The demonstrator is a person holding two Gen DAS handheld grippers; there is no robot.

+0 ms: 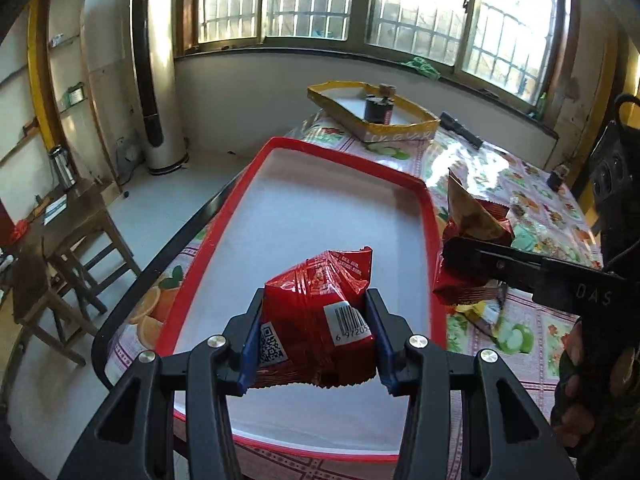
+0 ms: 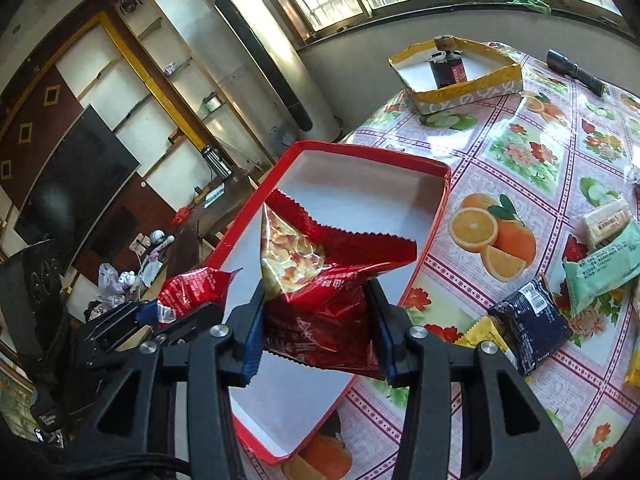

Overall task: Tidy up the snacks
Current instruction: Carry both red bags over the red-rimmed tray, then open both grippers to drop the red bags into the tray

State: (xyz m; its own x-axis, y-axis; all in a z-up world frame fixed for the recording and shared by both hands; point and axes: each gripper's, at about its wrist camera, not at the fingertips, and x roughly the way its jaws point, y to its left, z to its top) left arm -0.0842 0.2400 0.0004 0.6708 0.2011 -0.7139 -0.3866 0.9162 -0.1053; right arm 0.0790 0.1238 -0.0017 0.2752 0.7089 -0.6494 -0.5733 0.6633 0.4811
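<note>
Here, two crinkled foil snack packs hang over a shallow red-rimmed tray (image 1: 344, 168) with a white floor, set on a glossy fruit-print surface (image 2: 520, 168). The left hand-held gripper (image 1: 316, 336) is clamped on a red snack packet (image 1: 320, 320), its blue pads pressing either side; barcode and square code face the lens, and the packet's lower edge is cut off behind the jaws. At three o'clock in that view, the right hand-held gripper (image 1: 464, 256) grips a second red-and-gold bag (image 1: 472, 216), partly hidden by the black finger.

The right wrist view shows that bag's (image 2: 320, 280) zigzag-cut top and a printed snack picture, pinched between the right gripper (image 2: 318, 320). It alone shows loose packets at three o'clock: a dark blue pack (image 2: 528, 324), a mint-green pack (image 2: 600, 264) and a pale bar (image 2: 608, 220). At twelve o'clock sits a yellow-edged box (image 2: 460, 92) holding a dark cylinder (image 2: 448, 68); its label is too small to read.
</note>
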